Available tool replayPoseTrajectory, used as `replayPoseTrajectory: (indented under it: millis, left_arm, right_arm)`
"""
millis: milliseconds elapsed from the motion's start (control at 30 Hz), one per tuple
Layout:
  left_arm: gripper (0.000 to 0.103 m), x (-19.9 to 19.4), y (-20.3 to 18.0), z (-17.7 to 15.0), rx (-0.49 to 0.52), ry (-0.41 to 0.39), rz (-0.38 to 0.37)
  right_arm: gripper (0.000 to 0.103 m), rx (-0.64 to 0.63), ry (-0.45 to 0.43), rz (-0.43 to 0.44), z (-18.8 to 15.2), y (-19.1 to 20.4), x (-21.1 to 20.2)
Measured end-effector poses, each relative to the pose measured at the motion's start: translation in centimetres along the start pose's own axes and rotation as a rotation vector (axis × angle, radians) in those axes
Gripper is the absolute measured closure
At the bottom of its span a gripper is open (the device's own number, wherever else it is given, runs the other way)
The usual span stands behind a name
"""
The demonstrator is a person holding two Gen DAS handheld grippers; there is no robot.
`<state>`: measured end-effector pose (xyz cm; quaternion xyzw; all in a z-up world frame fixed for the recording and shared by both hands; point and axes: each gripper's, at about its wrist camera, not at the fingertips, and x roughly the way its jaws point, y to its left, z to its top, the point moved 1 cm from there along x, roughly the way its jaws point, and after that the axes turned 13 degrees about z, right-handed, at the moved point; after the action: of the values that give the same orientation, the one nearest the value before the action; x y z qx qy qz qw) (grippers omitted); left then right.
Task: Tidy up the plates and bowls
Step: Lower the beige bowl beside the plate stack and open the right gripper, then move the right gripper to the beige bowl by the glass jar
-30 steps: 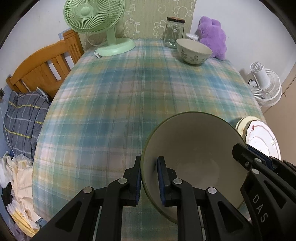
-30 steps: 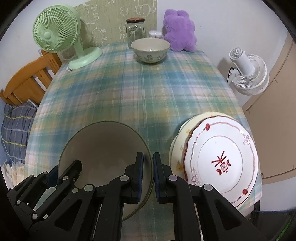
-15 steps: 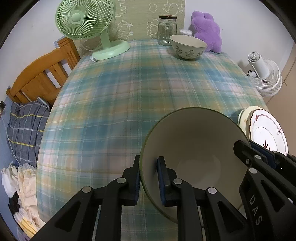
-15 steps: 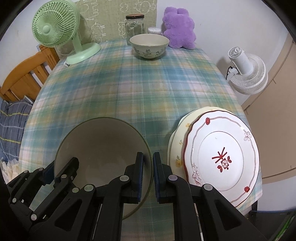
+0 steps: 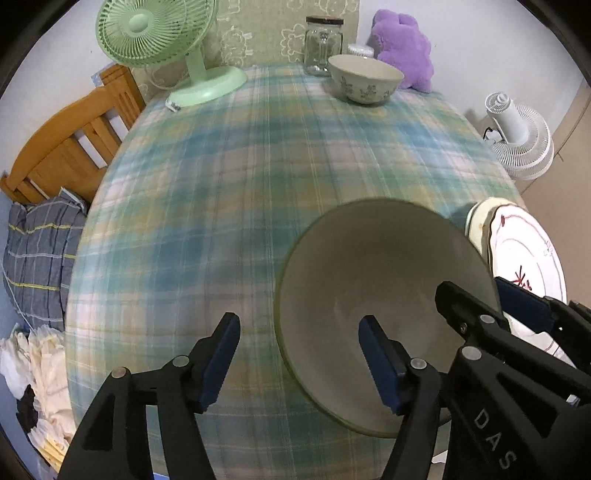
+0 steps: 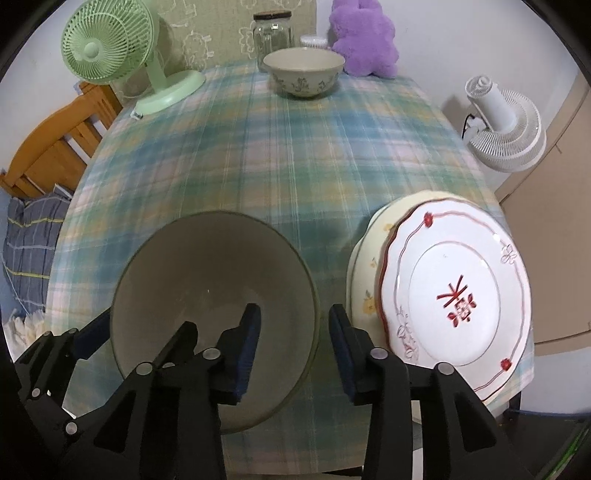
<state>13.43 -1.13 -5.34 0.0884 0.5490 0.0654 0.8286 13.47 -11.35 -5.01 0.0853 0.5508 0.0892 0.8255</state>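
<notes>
opening both tools (image 5: 297, 354) (image 6: 293, 338) astride big bowl (image 5: 384, 295) rim, plates (image 6: 454, 291) just beside

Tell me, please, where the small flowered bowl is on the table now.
The small flowered bowl stands at the far end of the table, in front of the glass jar and next to the purple plush toy, right of the green fan.

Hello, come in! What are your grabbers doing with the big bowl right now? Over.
Left gripper and right gripper: jaws opening, straddling the rim, pads clear. Big bowl on the tablecloth, beside stacked plates. Nothing in the way.
</notes>
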Motion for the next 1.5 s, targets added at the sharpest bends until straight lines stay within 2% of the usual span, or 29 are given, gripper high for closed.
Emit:
replayPoseTrajectory:
  millis: [167, 600, 1133, 1300, 1500]
  left_arm:
    - [0.032, -0.9, 0.3, 1.4, -0.012, -0.011, -0.021]
    - [0.027, -2.6, -1.6, 6.5, -0.025, -0.06, 0.016]
    - [0.025, -3.9, -6.0, 16.1, -0.166, -0.104, 0.1]
    - [0.025, -3.8, -7.3, 19.4, -0.166, -0.128, 0.136]
    - [0.025, -2.9, -8.0, 23.3, -0.17, -0.138, 0.15]
  right_arm:
    - [0.047, 0.004, -0.017, -0.009, 1.2, 0.1, -1.3]
    - [0.046, -0.034, -0.063, 0.032, 5.9, -1.5, -3.3]
    - [0.045, -0.166, -0.101, 0.125, 16.8, -6.2, -4.5]
    - [0.045, -0.2, -0.124, 0.146, 20.1, -7.1, -4.3]
    - [0.045, -0.181, -0.139, 0.172, 24.1, -8.1, -3.1]
